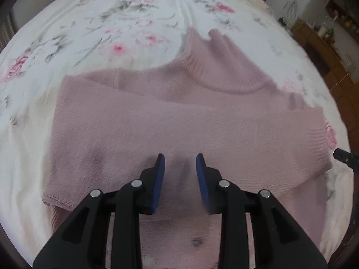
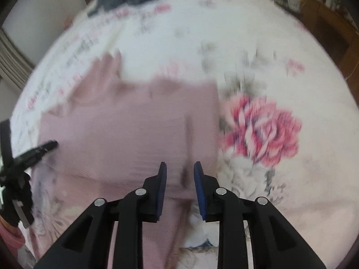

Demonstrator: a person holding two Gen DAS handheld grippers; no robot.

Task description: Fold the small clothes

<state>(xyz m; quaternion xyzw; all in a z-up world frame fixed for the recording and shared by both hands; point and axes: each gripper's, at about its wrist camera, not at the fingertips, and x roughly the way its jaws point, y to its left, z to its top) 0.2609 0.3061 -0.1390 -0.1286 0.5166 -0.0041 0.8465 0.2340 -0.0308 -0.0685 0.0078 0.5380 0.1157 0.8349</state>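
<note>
Your left hand-held gripper (image 1: 180, 168), jaws apart, hovers over the pink knitted turtleneck sweater (image 1: 179, 121) lying crosswise just ahead on the floral-sheeted bed (image 1: 67, 33), while your right hand-held gripper (image 2: 180, 174), also apart, hovers over its right-hand edge.

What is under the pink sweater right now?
The pink sweater lies on the floral bedsheet, which shows all around it. A sleeve is folded across its body. Anything between sweater and sheet is covered and cannot be seen. Both grippers, left and right, are open above it.
</note>
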